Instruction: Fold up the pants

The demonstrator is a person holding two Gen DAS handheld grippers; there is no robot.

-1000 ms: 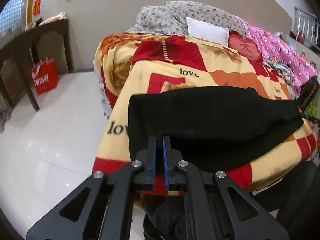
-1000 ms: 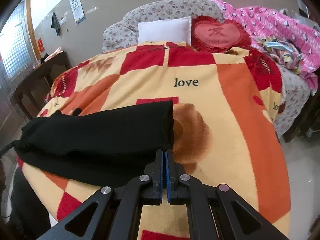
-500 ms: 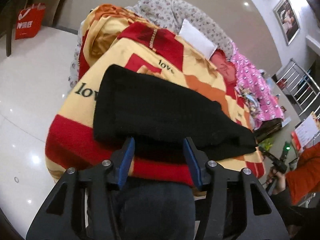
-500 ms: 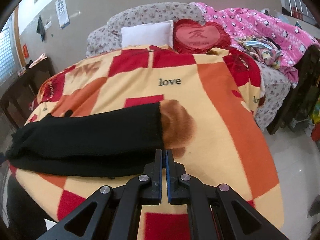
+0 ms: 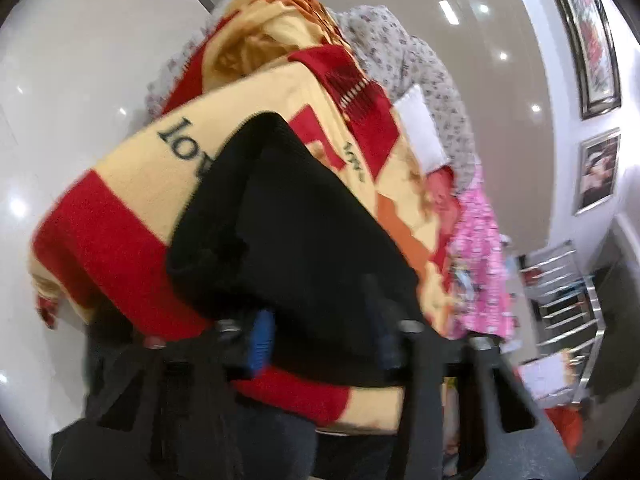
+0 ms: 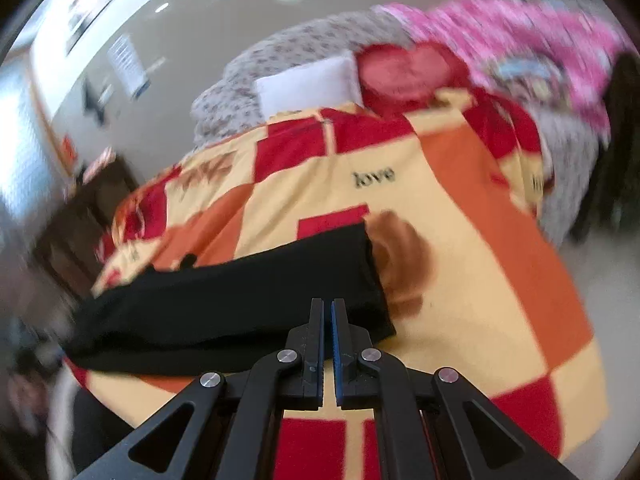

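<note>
Nearest in the left wrist view, the left hand-held gripper (image 5: 324, 336) is seen with its jaws set apart on either side of the near edge of the black pants (image 5: 304, 232). The jaws have just been closing, and the cloth is between them, but through the blur it cannot be told whether the pads already press on it. In the right wrist view, the right hand-held gripper (image 6: 327, 316) is clenched, nothing being held in it, and its tips are placed just over the near edge of the pants (image 6: 240, 296) close to the hem end.

The step in hand is judged to be the taking up of one end of the garment for a further fold. A firm pinch through all layers is called for next, then a lift and a carry of that end across toward the other, so that the edges are laid even.

The pants are laid lengthwise, already narrowed, across the near part of a patterned blanket (image 6: 460, 208) on a bed. Farther back a white pillow (image 6: 308, 84) and a red heart cushion (image 6: 404, 68) are seen, with a pink cover (image 6: 520, 28) beyond.
</note>
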